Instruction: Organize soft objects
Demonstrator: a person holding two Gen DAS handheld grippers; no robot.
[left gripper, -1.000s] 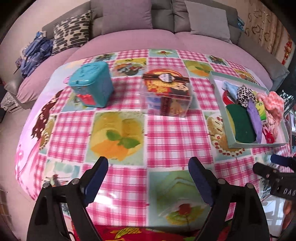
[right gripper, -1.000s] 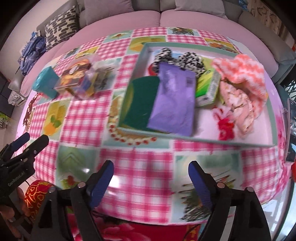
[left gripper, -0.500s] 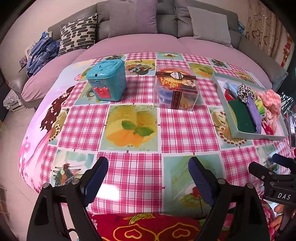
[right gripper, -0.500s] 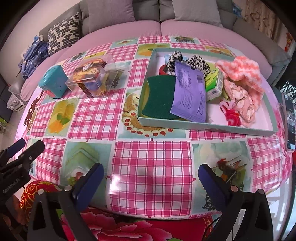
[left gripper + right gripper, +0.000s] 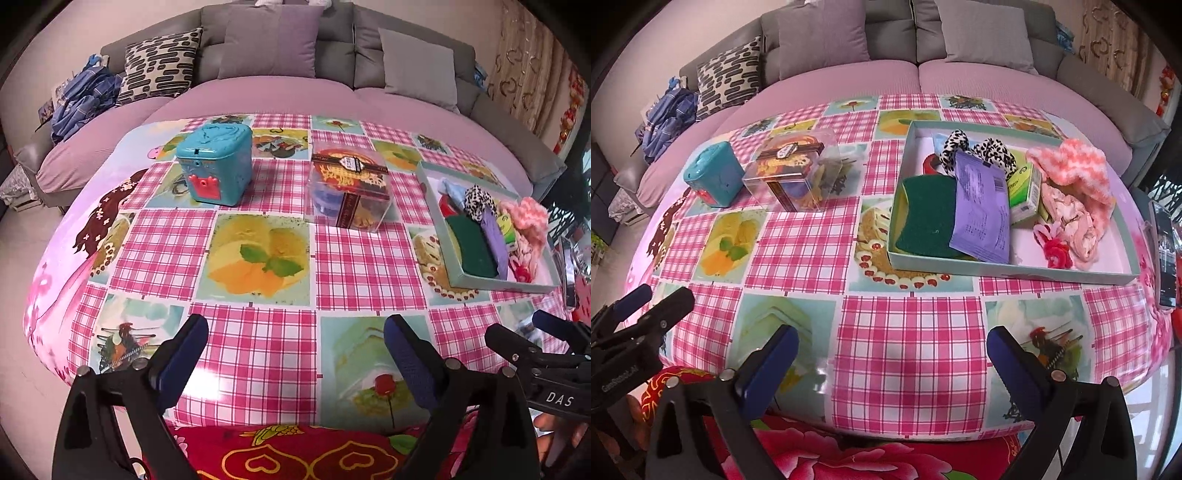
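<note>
A shallow pale-green tray (image 5: 1008, 272) lies flat on the bench and holds the soft things: a dark green sponge (image 5: 925, 214) at its left end, a purple packet (image 5: 982, 210) leaning over the sponge, a black-and-white spotted fabric piece (image 5: 991, 151) behind, a pink-and-white knit (image 5: 1071, 166) at the right, a red scrunchie (image 5: 1057, 253) in front of it

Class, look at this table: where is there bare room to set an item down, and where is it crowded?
Free: the near stretch of tablecloth in front of the tray, and the patch around the yellow dessert print, before the teal box and clear gift box. Crowded: the tray, packed with a green sponge, purple packet and pink knit cloth.
</note>
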